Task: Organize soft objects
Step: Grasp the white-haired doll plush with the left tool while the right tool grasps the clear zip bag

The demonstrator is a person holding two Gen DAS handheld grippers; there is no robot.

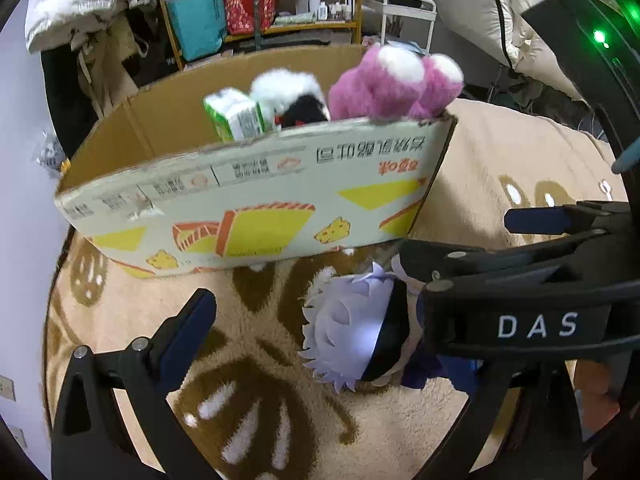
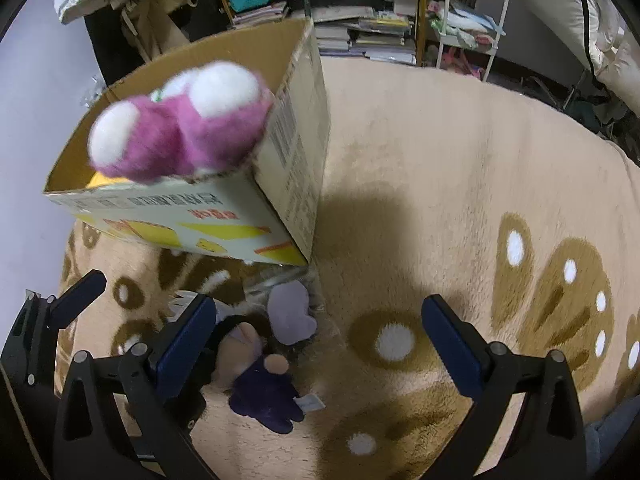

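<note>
1. On the tan rug (image 2: 400, 160), the cardboard box (image 1: 248, 208) stands open; a pink plush (image 1: 394, 84) protrudes above its near right corner.
2. A white-haired doll (image 1: 352, 332) lies on the rug just before the box.
3. Left claw (image 1: 304, 320): released, jaws spread, doll between them.
4. Right claw (image 2: 320, 332): released, hovering just right of the doll, grasping nothing.

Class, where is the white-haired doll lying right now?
The white-haired doll lies on the patterned rug, just in front of the cardboard box, beside the right tongs; both wrist views show it.
</note>
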